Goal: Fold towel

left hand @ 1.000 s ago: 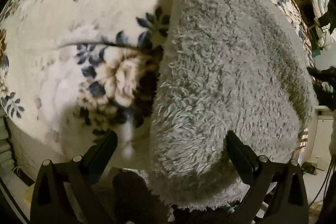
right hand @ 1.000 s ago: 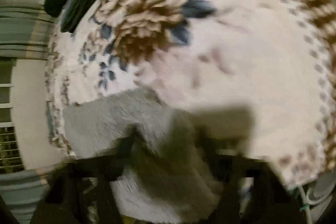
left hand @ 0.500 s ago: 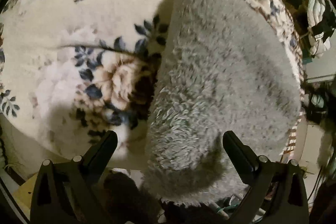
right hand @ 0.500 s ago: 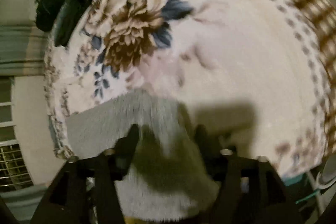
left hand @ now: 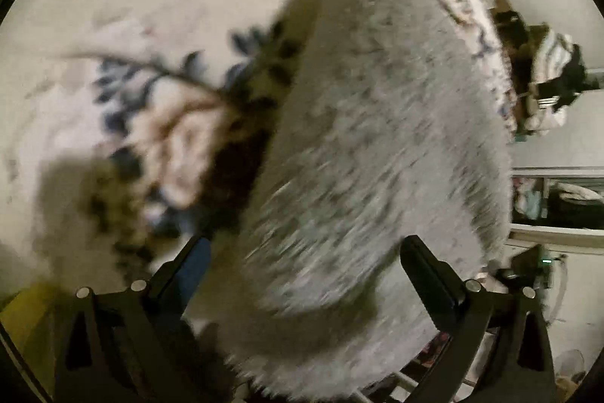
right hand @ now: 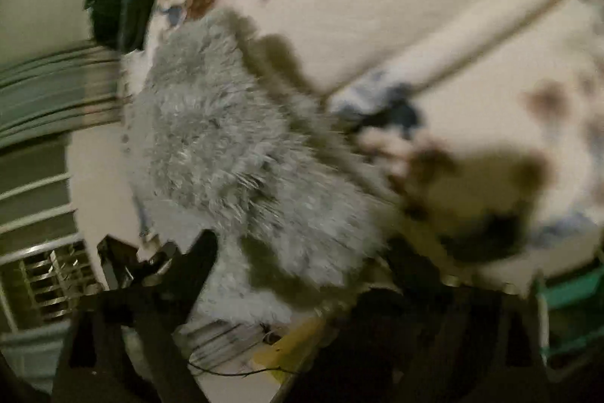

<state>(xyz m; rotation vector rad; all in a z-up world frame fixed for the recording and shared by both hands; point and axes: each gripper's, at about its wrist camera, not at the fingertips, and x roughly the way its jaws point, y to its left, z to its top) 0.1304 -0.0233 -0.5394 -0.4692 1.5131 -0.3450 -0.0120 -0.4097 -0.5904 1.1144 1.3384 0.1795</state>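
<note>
No legible text, label, brand, number or sign appears in either wrist view; both views are blurred by motion.

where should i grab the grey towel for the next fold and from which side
Probably the near short edge of the grey towel, which hangs over the floral blanket's edge just ahead of the open left gripper. Come from this near side, one finger above and one below; the rest lies flat, leaving nothing to pinch.
</note>
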